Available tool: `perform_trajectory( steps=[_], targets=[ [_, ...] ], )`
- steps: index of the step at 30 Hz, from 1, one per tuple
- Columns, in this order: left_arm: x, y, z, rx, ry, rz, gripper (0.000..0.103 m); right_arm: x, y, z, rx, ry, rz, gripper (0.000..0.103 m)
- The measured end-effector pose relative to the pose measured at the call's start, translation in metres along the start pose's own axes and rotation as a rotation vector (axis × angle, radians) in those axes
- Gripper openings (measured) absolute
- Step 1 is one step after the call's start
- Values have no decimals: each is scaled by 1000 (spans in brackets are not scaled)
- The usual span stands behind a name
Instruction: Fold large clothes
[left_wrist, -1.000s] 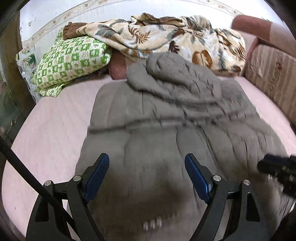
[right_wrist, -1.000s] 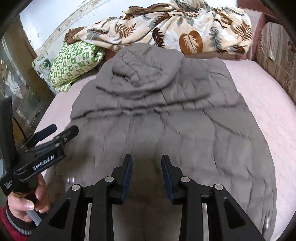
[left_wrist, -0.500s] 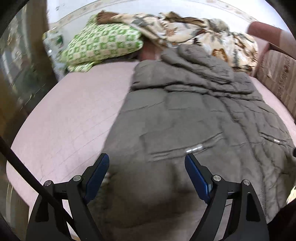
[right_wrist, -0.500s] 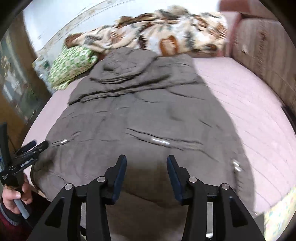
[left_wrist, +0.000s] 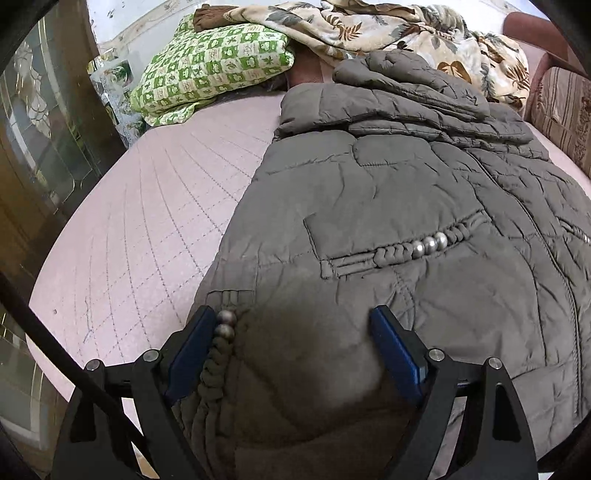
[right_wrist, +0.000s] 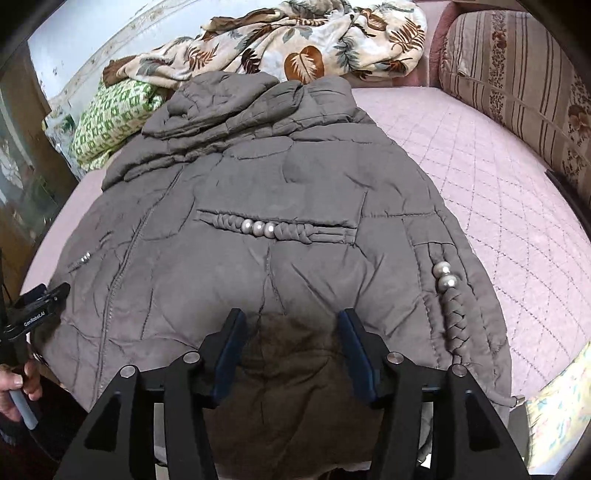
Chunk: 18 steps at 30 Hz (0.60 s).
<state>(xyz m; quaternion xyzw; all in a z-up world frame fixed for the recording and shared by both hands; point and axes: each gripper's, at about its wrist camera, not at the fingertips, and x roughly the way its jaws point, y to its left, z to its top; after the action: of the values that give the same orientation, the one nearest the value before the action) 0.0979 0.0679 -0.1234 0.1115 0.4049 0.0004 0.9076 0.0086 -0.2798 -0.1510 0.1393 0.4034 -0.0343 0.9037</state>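
With the coat (left_wrist: 388, 206) lying flat on the pink bed (left_wrist: 140, 206), the left gripper (left_wrist: 295, 343) is hovering released over its hem while the right gripper (right_wrist: 291, 343) is opening, empty, risking a shallow pinch of slippery padding that slides free.

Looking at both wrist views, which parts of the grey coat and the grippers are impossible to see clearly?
- Bottom hem of the quilted coat: in both views it is hidden behind the gripper frames and cut off by the lower edge.
- Sleeves: neither view shows where they lie.
- Left gripper, right wrist view: cut off by the left edge, its fingers out of frame.
- Whether the right gripper, whose jaws are opening, touches the fabric: shadow hides it.
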Motion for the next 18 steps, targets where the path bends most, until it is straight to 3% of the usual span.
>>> perform_trajectory(
  steps=[7, 13, 18],
  targets=[
    [-1, -3, -10, 34, -21, 16, 87, 1, -3, -3, -2, 0, 20, 62],
    [0, -4, -19, -24, -69, 30, 89, 2, 1, -5, -16, -7, 34, 71],
    [1, -4, -17, -37, -61, 30, 92, 4, 1, -6, -8, -25, 57, 79]
  ],
)
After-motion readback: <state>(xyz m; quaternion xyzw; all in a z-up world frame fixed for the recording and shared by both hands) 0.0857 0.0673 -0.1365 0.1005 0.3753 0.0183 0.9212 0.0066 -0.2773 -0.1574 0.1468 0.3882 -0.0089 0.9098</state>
